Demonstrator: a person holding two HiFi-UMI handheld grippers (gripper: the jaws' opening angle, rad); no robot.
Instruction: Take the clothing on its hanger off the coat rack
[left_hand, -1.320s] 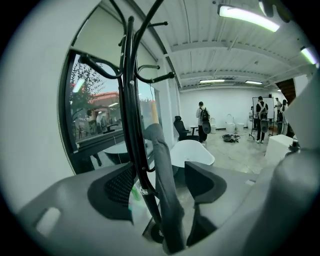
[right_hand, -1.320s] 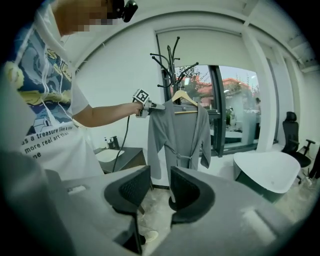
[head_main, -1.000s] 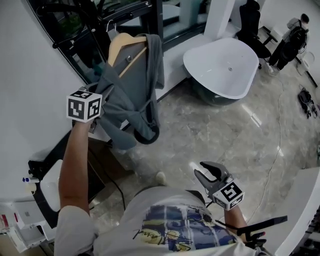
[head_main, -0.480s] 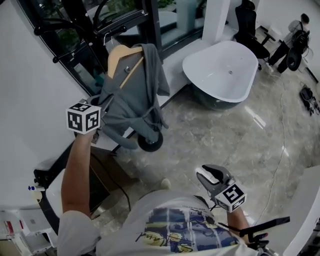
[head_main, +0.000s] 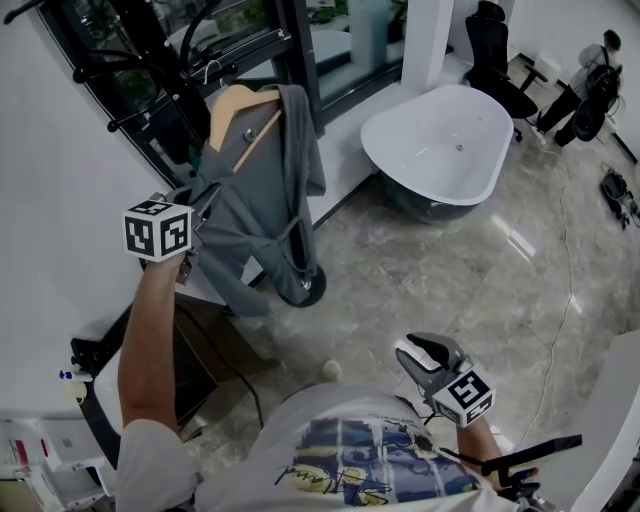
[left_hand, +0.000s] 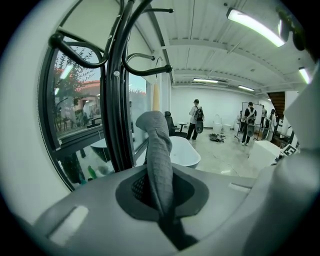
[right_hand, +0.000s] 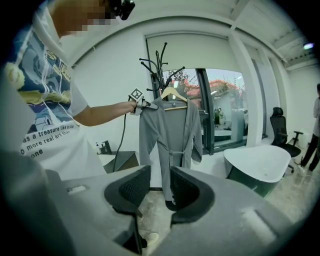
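Head view is taken up by a polished grey stone floor (head_main: 430, 280), with a white bathtub (head_main: 440, 140) set near a dark-framed window (head_main: 302, 60). A grey garment (head_main: 255, 215) is hung on a wooden hanger (head_main: 235, 105) from the black coat rack (left_hand: 117, 90). A fold of its cloth is pinched in the closed left gripper (left_hand: 161, 200). The right gripper (right_hand: 159, 187) is held empty, its jaws narrowly apart, well away from the garment.

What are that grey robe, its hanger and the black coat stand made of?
The grey robe looks like soft, matte cloth, perhaps a knit or terry: it drapes and folds limply. The pale hanger seems to be smooth, light tan wood, though the grain is too small to tell. The black coat stand looks like painted metal tubing: thin curved arms with a slight sheen.
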